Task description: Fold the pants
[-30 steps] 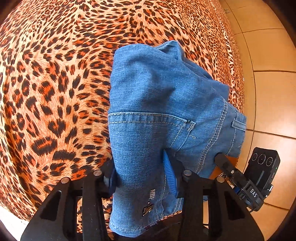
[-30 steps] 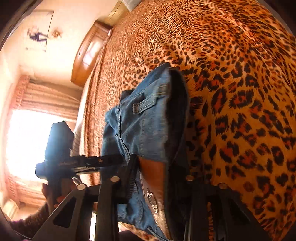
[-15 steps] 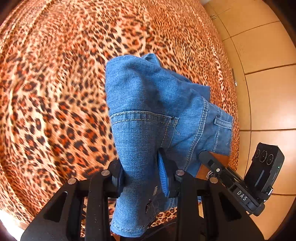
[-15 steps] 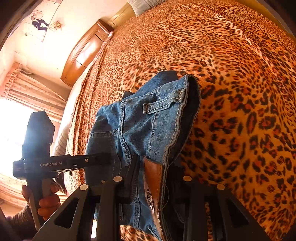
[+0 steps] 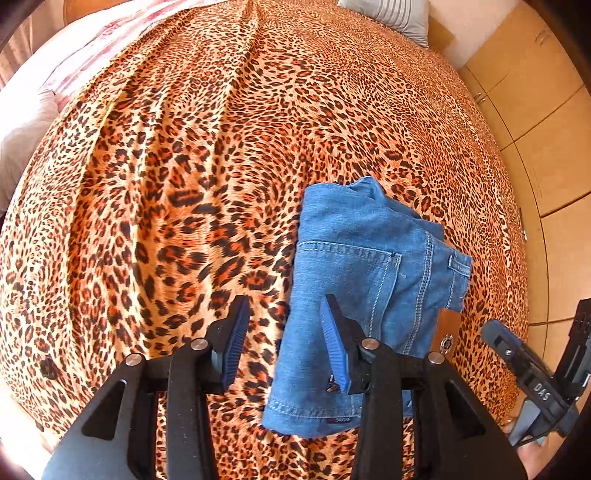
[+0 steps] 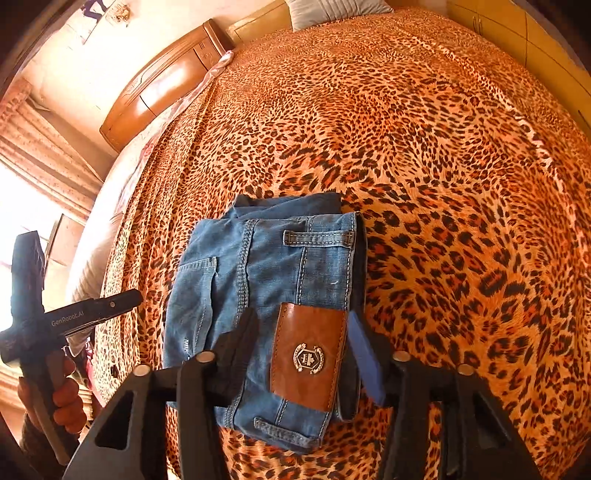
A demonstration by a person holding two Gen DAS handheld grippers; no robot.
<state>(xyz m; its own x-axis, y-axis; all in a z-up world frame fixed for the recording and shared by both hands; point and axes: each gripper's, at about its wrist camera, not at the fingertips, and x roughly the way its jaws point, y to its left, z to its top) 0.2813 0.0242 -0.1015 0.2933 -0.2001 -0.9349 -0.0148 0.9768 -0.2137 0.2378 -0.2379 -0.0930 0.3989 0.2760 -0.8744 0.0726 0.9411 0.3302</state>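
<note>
Folded blue jeans (image 5: 354, 266) lie in a compact bundle on the leopard-print bedspread (image 5: 184, 166), near the bed's near edge. My left gripper (image 5: 284, 347) is open and empty, just left of the bundle, its right finger over the denim's left edge. In the right wrist view the jeans (image 6: 266, 273) show a brown leather waistband patch (image 6: 310, 354). My right gripper (image 6: 303, 354) is open, its fingers standing on either side of the patch end of the bundle without pinching it.
A grey pillow (image 5: 391, 14) lies at the head of the bed. A wooden headboard (image 6: 166, 81) and a bright curtained window (image 6: 33, 177) are on the left. Tiled floor (image 5: 561, 229) runs along the bed's right side.
Both grippers have opened and let go of the jeans. The bundle, held up before, now rests on the bedspread. Both grippers have drawn back and the views have widened.
</note>
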